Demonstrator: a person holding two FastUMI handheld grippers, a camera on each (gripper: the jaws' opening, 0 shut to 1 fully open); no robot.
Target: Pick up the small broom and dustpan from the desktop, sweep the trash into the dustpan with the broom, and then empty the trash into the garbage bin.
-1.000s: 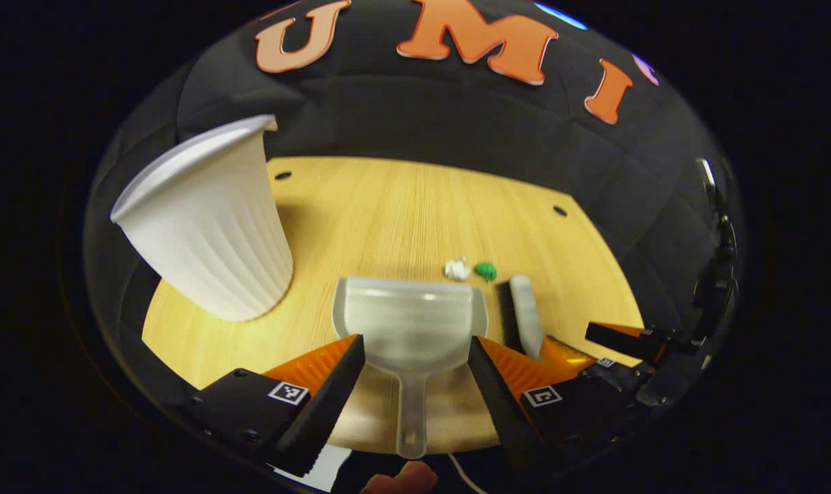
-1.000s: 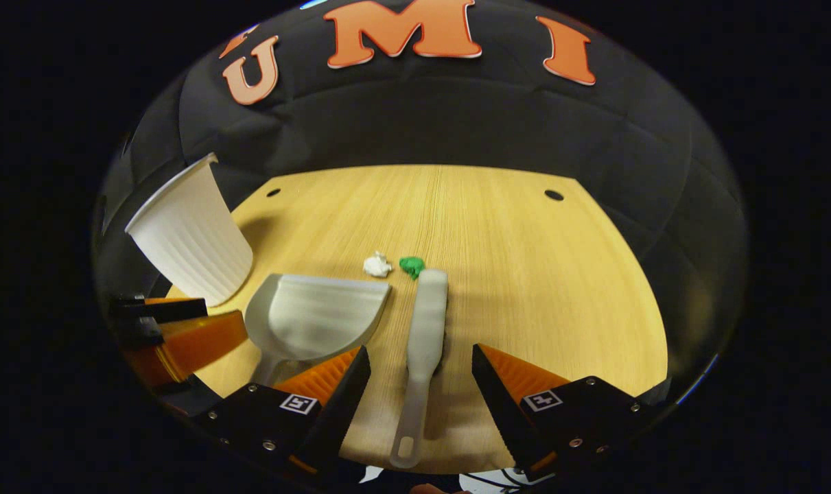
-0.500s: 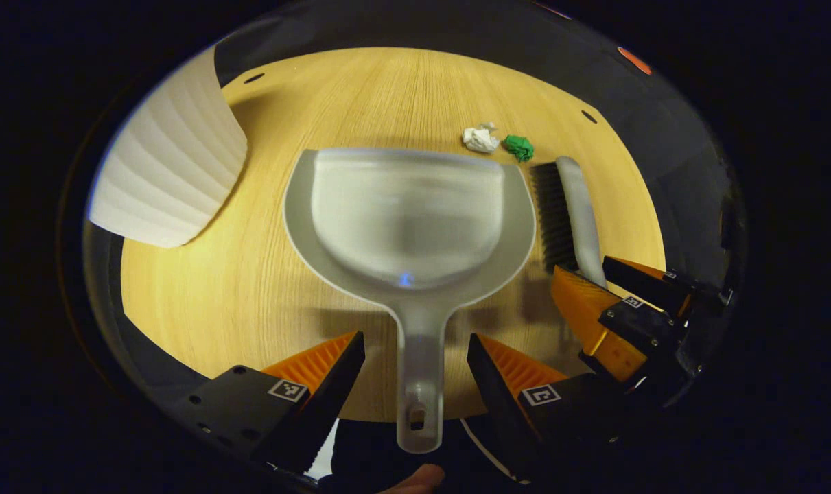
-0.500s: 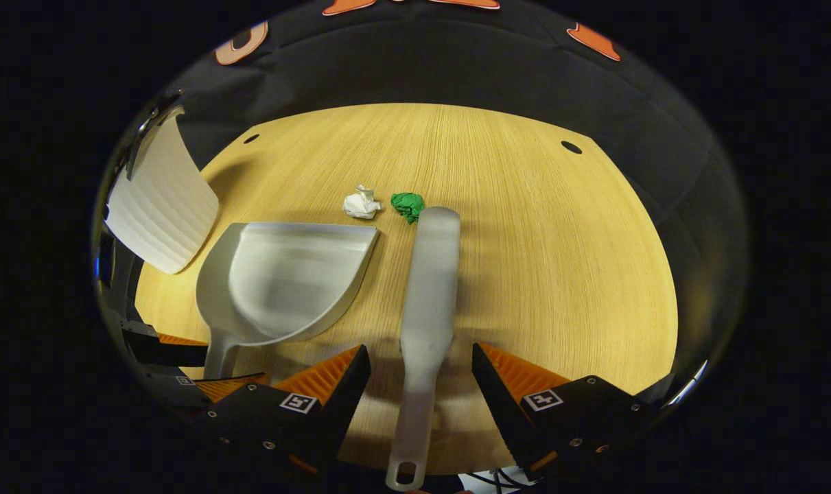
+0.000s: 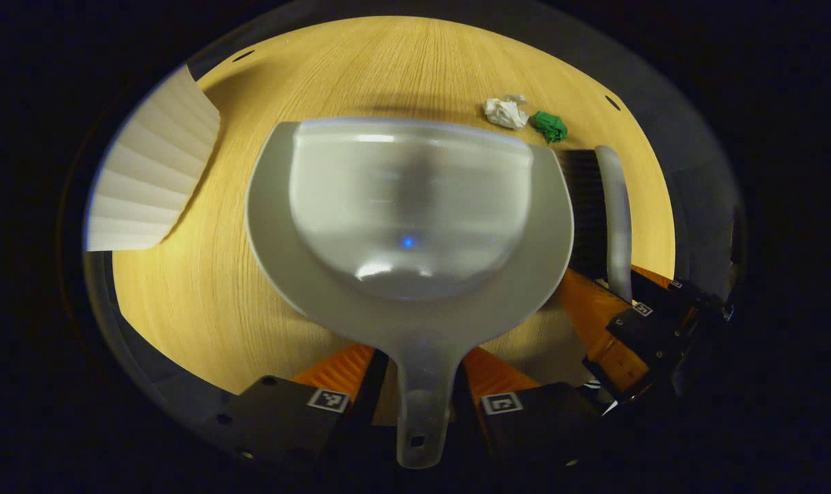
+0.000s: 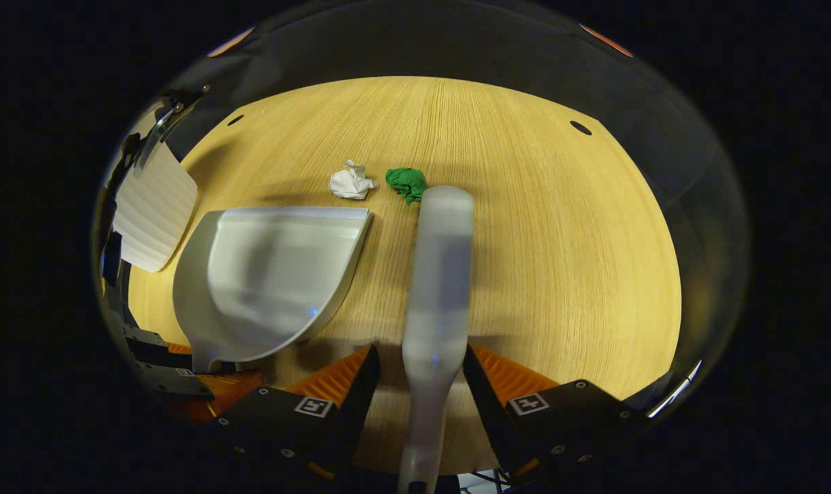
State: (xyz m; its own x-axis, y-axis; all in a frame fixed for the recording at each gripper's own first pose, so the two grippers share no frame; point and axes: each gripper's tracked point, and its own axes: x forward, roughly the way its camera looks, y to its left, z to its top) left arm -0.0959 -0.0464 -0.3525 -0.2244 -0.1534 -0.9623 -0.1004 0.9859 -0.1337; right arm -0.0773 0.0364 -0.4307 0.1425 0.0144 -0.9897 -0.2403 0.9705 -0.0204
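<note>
Left gripper view looks down on a pale wooden desk (image 5: 202, 302); the left gripper (image 5: 420, 384) has its two fingers drawn in against either side of the translucent handle of a grey dustpan (image 5: 408, 226), seemingly pinching it; the pan lies flat on the desk with its open lip pointing away; just beyond its far right corner sit a crumpled white scrap (image 5: 504, 112) and a green scrap (image 5: 549, 126), the two touching or nearly so; a small broom (image 5: 611, 213) lies beside the pan on the right, dark bristles facing the pan; a ribbed white bin (image 5: 147, 185) stands at the far left.

Right gripper view shows the right gripper (image 6: 419, 381) with its fingers close on both sides of the broom's narrow neck; whether both truly press on it cannot be told, since the broom head looks blurred; the broom's far end almost touches the green scrap.

The step in hand appears to be securing both tools before lifting; to do it well, each gripper should close firmly on its handle near the wide end, so neither tool swings when raised; the lift should be level and modest; the pan's lip should then stay flat on the desk facing the scraps, while the broom is carried to their far side and drawn toward the pan; a careless broom lift risks flicking the green scrap away.
</note>
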